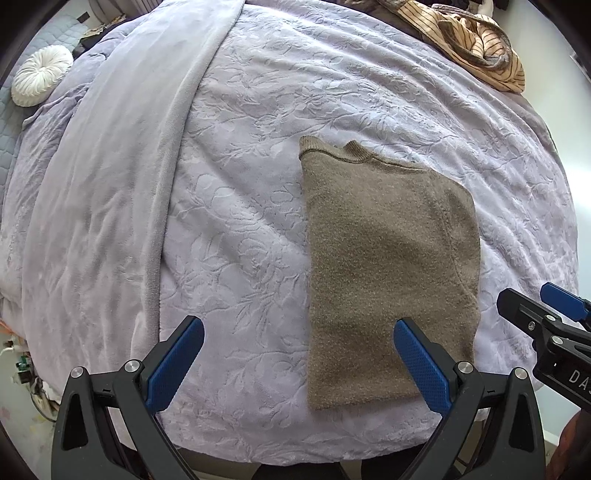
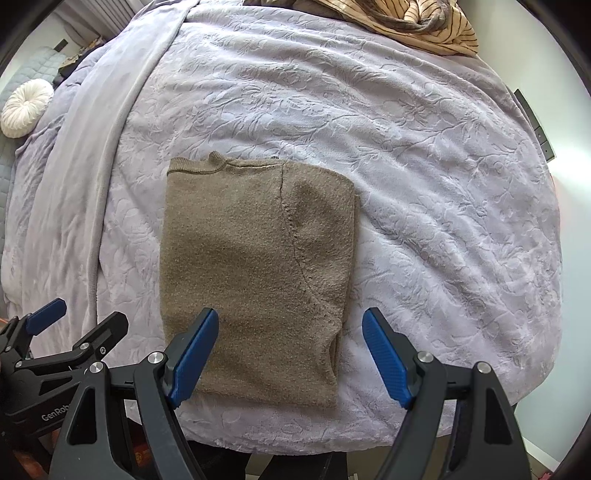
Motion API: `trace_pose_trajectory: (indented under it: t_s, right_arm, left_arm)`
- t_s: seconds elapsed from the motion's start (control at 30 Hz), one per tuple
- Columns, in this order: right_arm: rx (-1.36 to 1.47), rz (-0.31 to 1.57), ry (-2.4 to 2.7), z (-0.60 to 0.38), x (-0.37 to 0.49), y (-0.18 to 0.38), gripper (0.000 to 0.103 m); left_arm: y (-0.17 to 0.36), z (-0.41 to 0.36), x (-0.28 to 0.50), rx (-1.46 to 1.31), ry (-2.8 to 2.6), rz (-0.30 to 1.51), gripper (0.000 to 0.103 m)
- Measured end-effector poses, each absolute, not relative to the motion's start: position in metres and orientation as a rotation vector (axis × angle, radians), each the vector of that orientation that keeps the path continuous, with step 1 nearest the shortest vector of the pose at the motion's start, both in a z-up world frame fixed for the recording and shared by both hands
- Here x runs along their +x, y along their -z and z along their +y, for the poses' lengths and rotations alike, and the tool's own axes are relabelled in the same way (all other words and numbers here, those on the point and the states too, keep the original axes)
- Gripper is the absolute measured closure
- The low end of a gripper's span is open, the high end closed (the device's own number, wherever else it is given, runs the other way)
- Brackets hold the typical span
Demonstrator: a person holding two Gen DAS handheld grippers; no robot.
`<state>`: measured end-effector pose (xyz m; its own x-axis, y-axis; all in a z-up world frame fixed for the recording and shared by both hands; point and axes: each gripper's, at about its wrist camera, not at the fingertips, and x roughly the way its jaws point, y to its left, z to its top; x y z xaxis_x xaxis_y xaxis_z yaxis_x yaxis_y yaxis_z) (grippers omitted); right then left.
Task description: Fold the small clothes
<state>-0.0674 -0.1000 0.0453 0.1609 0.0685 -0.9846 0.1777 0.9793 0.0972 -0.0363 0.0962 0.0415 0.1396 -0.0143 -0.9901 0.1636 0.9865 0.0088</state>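
Note:
A small brown knit sweater [image 1: 388, 266] lies flat on the lilac embossed blanket [image 1: 251, 155], folded lengthwise into a narrow rectangle with its collar at the far end. It also shows in the right wrist view [image 2: 255, 258]. My left gripper [image 1: 299, 339] is open and empty above the blanket near the sweater's near left edge. My right gripper [image 2: 291, 332] is open and empty, hovering over the sweater's near right part. The right gripper also shows at the right edge of the left wrist view [image 1: 546, 317]; the left one shows at the lower left of the right wrist view [image 2: 59, 332].
A striped tan garment pile [image 1: 476, 40] lies at the bed's far right, also in the right wrist view [image 2: 417, 18]. A round white cushion [image 1: 40, 75] sits far left. A grey blanket fold [image 1: 122, 177] runs down the left side. The bed's near edge is just below the grippers.

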Motion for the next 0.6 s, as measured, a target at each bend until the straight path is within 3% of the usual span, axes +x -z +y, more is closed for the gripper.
trace_pose_trajectory:
  t_s: [0.6]
  right_arm:
    - [0.210, 1.417, 0.078, -0.1006, -0.0664, -0.0443, 0.020]
  left_arm:
    - [-0.0415, 0.0945, -0.0388, 0.123, 0.125, 1.426, 0.000]
